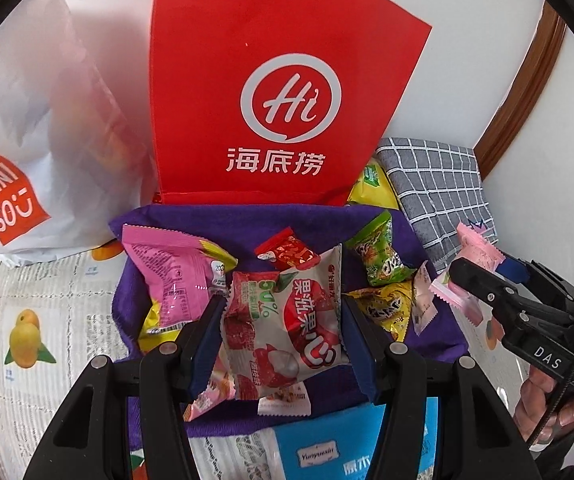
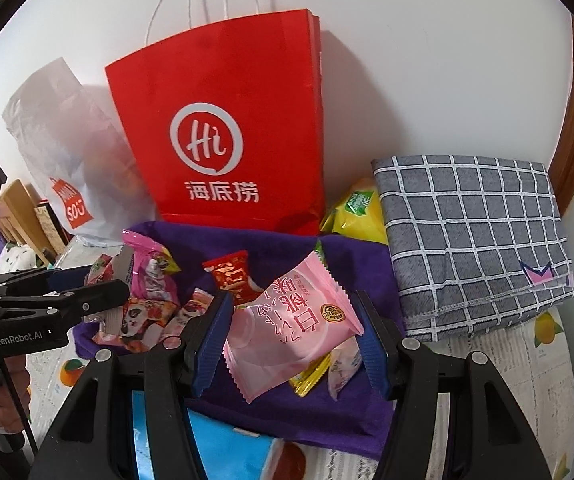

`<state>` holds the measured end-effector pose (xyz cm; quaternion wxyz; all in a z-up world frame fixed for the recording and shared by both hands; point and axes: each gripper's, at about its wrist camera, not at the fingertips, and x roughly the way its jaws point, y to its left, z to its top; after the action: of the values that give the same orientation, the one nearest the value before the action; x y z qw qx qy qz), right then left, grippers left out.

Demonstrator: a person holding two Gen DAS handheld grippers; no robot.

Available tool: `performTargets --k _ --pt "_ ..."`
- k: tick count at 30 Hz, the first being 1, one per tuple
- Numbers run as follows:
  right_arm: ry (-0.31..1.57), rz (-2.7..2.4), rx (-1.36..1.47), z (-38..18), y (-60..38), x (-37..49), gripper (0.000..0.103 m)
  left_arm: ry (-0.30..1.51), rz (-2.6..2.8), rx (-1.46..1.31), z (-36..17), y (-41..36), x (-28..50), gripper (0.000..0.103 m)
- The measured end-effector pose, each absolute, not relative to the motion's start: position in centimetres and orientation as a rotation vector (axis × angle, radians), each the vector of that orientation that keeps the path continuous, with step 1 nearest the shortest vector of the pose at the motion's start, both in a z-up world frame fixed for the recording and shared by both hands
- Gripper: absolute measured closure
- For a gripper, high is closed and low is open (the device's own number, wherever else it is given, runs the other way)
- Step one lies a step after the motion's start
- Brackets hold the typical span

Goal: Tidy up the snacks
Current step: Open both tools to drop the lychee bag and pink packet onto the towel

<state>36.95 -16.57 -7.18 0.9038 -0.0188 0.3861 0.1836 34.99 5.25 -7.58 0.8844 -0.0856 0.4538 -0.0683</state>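
Holding one packet in each claw over a purple cloth (image 1: 175, 220) where the loose snacks lie; left claw (image 1: 283, 312) clamped on a white-and-red lychee jelly packet (image 1: 287, 320), pads pressing its two side edges; right claw (image 2: 293, 332) clamped on a pink peach packet (image 2: 291, 328) the same way, and both packets look lifted clear of the pile, though I can't be sure.

Loose on the cloth: a pink-and-yellow bag (image 1: 175, 276) at left, a small red candy (image 1: 287, 252) in the middle, a green packet (image 1: 379, 260) and a yellow packet (image 1: 387, 308) toward the right, plus a few small wrappers half hidden under the held ones.

Behind the cloth a red paper bag (image 2: 223, 120) stands upright against the wall, a white plastic bag (image 1: 27, 120) beside it on the left; a yellow-green bag (image 2: 359, 212) is wedged between the red bag and a folded grey checked cloth (image 2: 471, 240); the surface (image 1: 47, 320) carries a fruit-print cover.

Progress, as a judgement: early to middle; most snacks unsorted on the cloth, only two in hand, and no sorted group visible; which bag is the destination can't be told, and the inside of neither bag shows.
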Motion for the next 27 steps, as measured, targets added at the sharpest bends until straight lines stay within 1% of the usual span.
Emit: performTargets --k 19,27 --pt "0.886 0.360 -0.102 -11.4 -15.7 40.2 0.043 1.021 -0.102 -0.163 -11.2 5.4 37.2 0.048" --pt "0.926 0.353 -0.080 -12.6 -16.2 40.9 0.043 1.057 -0.112 -0.172 -12.4 5.2 37.7 0.048"
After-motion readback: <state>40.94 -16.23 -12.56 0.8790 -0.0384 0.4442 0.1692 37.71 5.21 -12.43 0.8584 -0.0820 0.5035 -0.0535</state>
